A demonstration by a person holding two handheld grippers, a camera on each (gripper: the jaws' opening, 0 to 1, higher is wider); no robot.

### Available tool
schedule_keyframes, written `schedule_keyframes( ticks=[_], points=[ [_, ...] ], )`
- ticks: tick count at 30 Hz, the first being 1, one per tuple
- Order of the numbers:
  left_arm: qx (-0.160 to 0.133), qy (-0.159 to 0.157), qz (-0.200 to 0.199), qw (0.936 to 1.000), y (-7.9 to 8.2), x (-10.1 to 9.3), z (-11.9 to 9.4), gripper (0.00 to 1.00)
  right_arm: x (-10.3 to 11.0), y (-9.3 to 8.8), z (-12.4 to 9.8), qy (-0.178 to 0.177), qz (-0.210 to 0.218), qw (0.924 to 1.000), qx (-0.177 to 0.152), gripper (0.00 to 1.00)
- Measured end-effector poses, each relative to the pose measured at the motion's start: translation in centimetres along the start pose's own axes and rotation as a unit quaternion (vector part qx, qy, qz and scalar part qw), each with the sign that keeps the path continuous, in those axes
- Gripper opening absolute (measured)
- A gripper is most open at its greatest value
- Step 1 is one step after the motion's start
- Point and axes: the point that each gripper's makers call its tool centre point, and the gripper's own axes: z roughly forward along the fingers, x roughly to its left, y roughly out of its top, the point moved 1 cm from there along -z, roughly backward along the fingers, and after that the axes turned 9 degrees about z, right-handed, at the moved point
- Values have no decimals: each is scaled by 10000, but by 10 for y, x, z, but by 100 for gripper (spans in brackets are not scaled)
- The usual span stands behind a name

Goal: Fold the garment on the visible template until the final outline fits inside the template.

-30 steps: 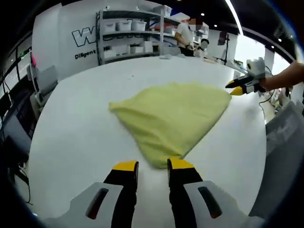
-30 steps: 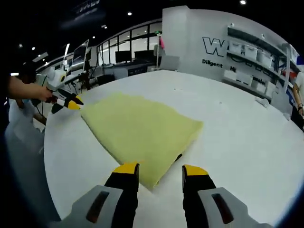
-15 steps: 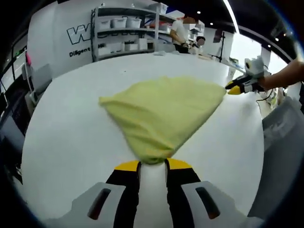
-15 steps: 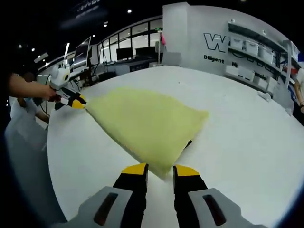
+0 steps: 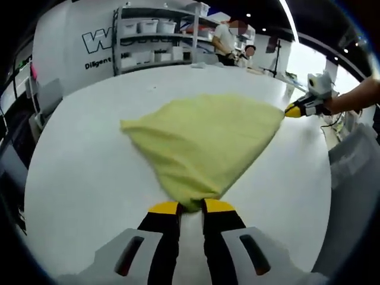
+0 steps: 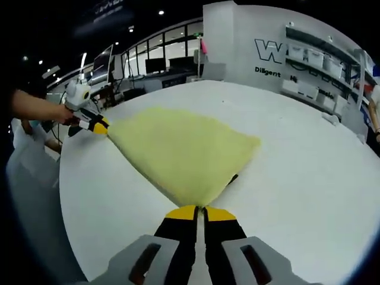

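The yellow cloth (image 5: 205,145) lies spread on the white table (image 5: 89,154), stretched between my two tools by opposite corners. A second ago both pairs of jaws stood apart just short of it; now my left gripper (image 5: 190,207) has its yellow tips nearly together on the near corner, pinching it. My right gripper (image 6: 200,212) has shut completely on the other corner, tips touching with the fabric running into them. In the left gripper view the right tool (image 5: 298,109) meets the far corner, a hand (image 5: 332,102) behind it. The cloth looks pulled tauter than before. Beyond the table stand shelves (image 5: 157,35) with bins and a person (image 5: 227,41)
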Motion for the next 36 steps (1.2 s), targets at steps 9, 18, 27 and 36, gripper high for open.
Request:
schedule_keyframes(
  ticks=[9, 18, 27, 36],
  points=[
    [-25, 61, 110, 9999, -2, -1, -14, 3, 0, 2, -7, -77, -21, 9999, -117, 0],
    [-16, 44, 365, 9993, -10, -8, -36, 3, 1, 0, -19, -123, 15, 9996, -243, 0],
    [0, 78, 195, 9998, -24, -19, -46, 3, 16, -11, -29, -94, -25, 9997, -242, 0],
    [0, 121, 136, 9998, -30, -25, -55, 3, 26, -19, -34, -99, 9, 9997, -229, 0]
  ],
)
